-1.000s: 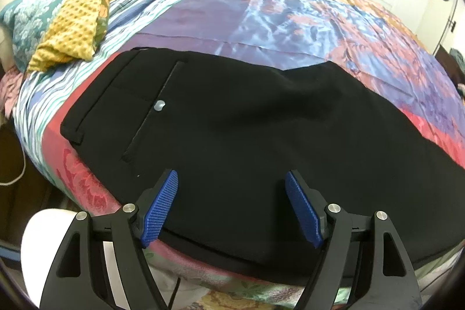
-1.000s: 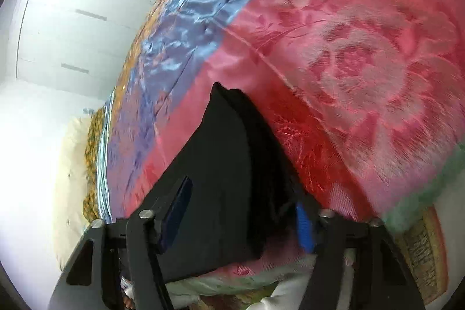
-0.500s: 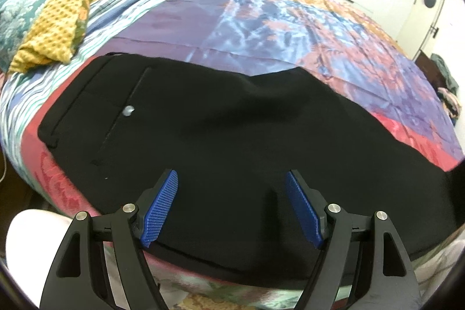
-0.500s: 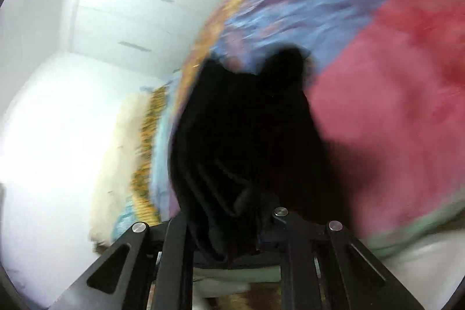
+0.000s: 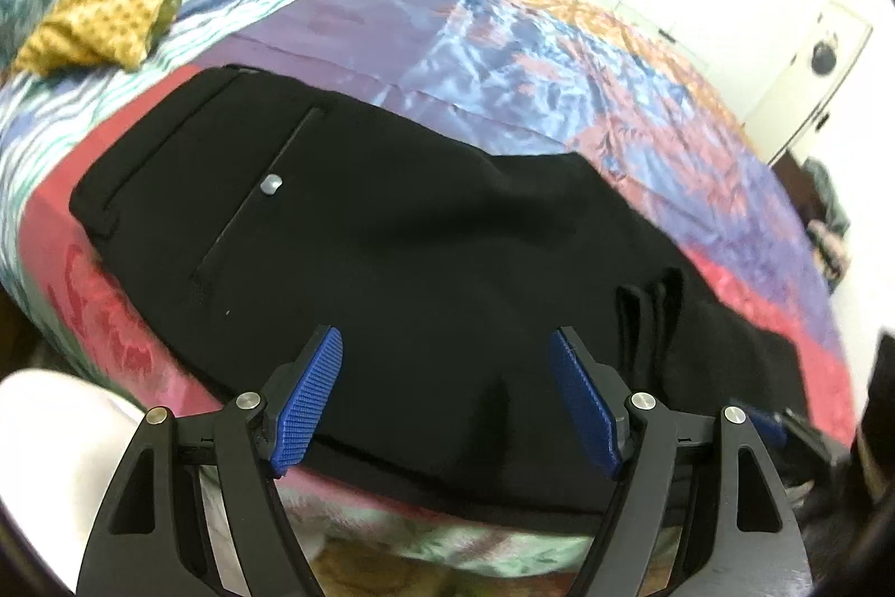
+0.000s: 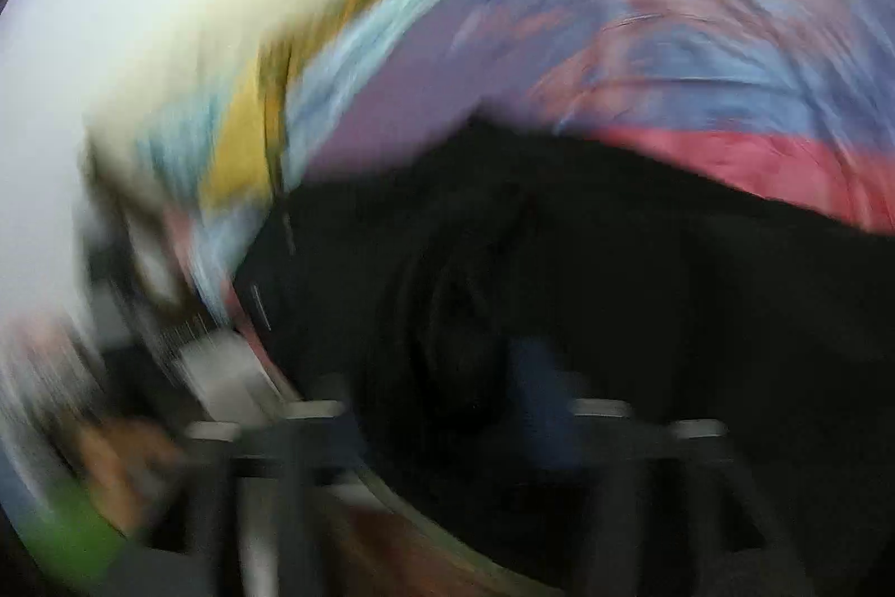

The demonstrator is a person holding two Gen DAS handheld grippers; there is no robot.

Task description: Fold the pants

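No text, label, brand or number can be read on anything in either view.

The black pants (image 5: 425, 250) lay flat across the centre of the left wrist frame, waistband toward the upper left, a back pocket with a small grey button (image 5: 271, 184) facing up. At the right of the frame, the leg ends were doubled over in bunched folds. In the right wrist view the pants (image 6: 559, 289) were a blurred dark mass filling the lower right.
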